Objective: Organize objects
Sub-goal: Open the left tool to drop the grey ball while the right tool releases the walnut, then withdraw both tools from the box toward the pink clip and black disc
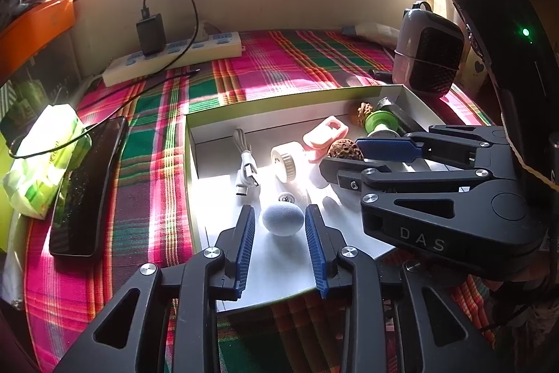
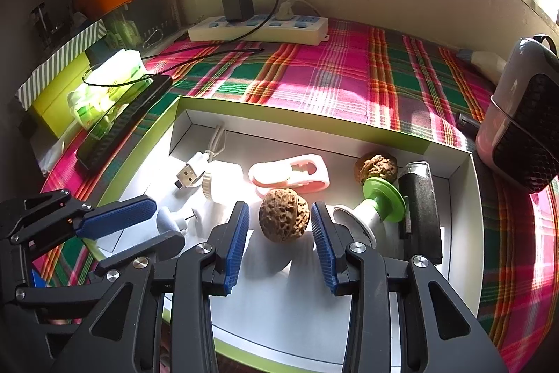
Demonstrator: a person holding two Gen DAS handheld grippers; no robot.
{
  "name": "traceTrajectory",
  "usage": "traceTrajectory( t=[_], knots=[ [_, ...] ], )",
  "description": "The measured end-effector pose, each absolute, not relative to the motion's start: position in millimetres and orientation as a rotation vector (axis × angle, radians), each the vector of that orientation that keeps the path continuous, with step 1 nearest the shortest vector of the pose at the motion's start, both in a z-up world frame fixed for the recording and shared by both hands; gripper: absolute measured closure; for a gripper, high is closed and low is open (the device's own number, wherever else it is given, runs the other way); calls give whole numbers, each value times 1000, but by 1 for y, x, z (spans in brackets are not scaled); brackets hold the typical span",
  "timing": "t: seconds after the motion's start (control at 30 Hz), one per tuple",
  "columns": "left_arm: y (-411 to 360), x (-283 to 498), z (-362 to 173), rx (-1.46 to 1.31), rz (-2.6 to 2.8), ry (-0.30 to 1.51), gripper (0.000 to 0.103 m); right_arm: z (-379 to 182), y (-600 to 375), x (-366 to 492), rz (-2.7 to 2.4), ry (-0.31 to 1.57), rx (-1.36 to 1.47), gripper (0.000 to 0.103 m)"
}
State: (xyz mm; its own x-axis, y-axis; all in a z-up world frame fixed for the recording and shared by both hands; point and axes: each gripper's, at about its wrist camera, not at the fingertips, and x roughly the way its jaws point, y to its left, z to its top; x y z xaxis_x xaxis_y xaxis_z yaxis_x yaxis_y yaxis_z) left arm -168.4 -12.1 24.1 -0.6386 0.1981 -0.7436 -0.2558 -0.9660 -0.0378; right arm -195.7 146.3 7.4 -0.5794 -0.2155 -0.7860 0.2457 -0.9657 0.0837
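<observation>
Both tongs stand parted, untouching: left tongs point(image 1: 279, 222) flank grey knob point(image 1: 283, 220), right tongs point(image 2: 281, 219) flank walnut point(image 2: 284, 220).

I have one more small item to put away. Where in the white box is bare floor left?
Bare: the near strip of the box below the walnut, and the far-left corner beside the USB cable. Crowded: the middle row from cable to black block.

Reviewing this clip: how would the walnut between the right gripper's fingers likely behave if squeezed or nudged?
The walnut looks hard-shelled, so probably stiff under the right gripper. Its wrinkled surface should give the ribbed fingers some purchase. Being rounded and resting loose on the smooth tray floor, it may roll if nudged.
</observation>
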Motion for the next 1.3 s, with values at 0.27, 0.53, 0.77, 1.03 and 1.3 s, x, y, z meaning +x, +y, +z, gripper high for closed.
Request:
traceTrajectory(
  t=[0.27, 0.53, 0.77, 1.03, 1.3],
  knots=[
    [-15, -162, 31, -1169, 2648, 91, 75, 11, 148, -190, -2592, 32, 1267, 64],
    [-18, -157, 35, -1159, 2651, 82, 75, 15, 149, -183, -2602, 18, 1254, 64],
    [-19, -147, 42, -1137, 2659, 69, 75, 24, 150, -173, -2617, 4, 1226, 64],
    [-21, -133, 50, -1108, 2663, 54, 75, 32, 152, -158, -2633, -4, 1198, 64],
    [-24, -117, 54, -1089, 2668, 32, 75, 39, 158, -138, -2654, -30, 1169, 65]
  ],
)
